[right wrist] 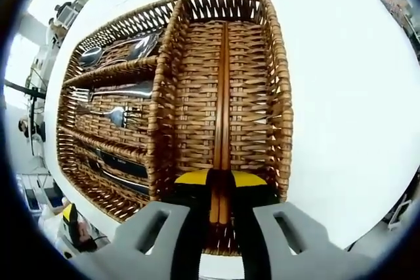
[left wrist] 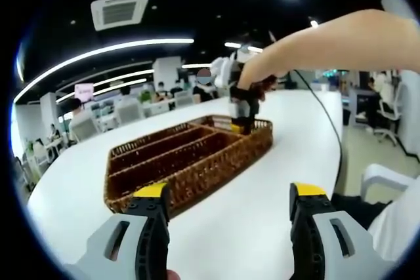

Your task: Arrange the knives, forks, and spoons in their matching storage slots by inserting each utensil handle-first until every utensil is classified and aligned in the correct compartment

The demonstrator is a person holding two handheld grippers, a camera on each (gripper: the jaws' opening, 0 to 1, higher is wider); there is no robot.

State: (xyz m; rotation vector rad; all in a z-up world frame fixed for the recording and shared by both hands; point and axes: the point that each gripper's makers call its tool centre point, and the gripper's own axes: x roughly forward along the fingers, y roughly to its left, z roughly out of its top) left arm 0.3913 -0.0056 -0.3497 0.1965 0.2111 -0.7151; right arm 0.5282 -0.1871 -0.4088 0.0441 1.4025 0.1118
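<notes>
A woven wicker organizer [left wrist: 190, 159] lies on the white table [left wrist: 262, 214], and its rim [right wrist: 279, 96] frames the right gripper view. My right gripper [right wrist: 220, 180] is shut on a pair of brown wooden chopsticks [right wrist: 221, 96] that lie lengthwise in the wide compartment. The narrow compartments beside it hold spoons [right wrist: 121, 50], other shiny utensils [right wrist: 118, 115] and a dark-handled piece [right wrist: 121, 165]. In the left gripper view a person's arm [left wrist: 328, 44] holds that right gripper [left wrist: 245, 121] over the organizer's far end. My left gripper [left wrist: 230, 193] is open, hanging over bare table short of the organizer.
A black cable [left wrist: 331, 122] runs along the table's right side. A white chair [left wrist: 387, 175] stands off the table's right edge. Desks, chairs and seated people fill the office behind the table.
</notes>
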